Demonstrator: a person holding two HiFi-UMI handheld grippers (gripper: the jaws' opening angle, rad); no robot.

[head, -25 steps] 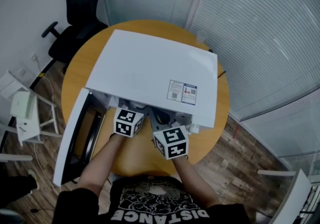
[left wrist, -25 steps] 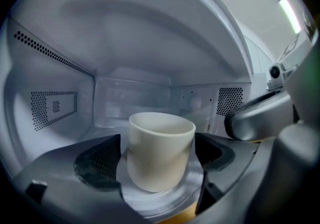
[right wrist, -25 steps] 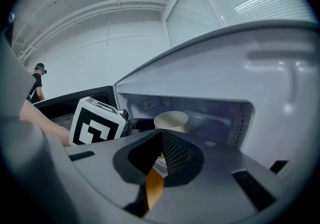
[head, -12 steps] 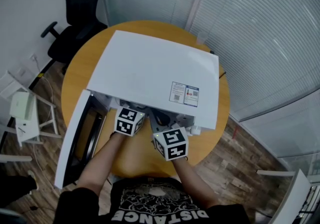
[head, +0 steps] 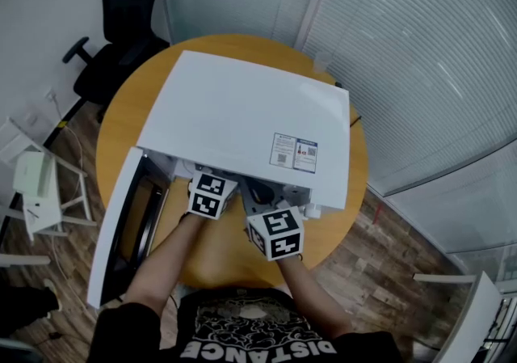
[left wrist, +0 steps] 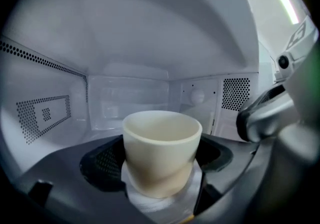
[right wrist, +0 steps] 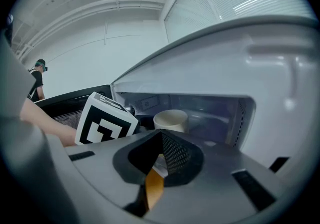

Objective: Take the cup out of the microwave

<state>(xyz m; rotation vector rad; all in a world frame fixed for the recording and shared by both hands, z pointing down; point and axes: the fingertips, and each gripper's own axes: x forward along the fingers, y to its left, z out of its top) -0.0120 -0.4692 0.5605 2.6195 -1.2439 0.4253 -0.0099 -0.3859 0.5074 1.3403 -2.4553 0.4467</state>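
Left gripper (left wrist: 157, 162): jaws wide and closing, with the cream, smooth-walled, handleless cup (left wrist: 161, 135) upright between them. Dark mesh pads (left wrist: 102, 165) sit right beside the cup wall on both sides. We can't confirm contact, so we call it not yet clamped.

Cup location: inside the cavity of the white box-shaped microwave (head: 242, 119), roughly mid-floor and clear of the back wall. It stands on something pale; we can't tell what. The perforated vent panel (left wrist: 42, 115) is on the cavity's left wall, with a second perforated patch at the back right.

Right gripper (right wrist: 159, 157): jaws together, nothing between them. It sits just outside the cavity opening, beside the left one and lower in the head view. An orange strip shows through the slit under its pads. From its camera we see the cup past the left gripper's marker cube.

Further out, the microwave door (head: 121, 224) is swung fully open to the left. The microwave sits on a round orange-brown wooden table (head: 117, 119) and covers most of the top. Both forearms (head: 161, 260) reach in from the near edge. A black office chair (head: 121, 22) stands behind the table, and white slatted blinds (head: 420, 54) are on the right. A person (right wrist: 37, 81) stands far back in the right gripper view.
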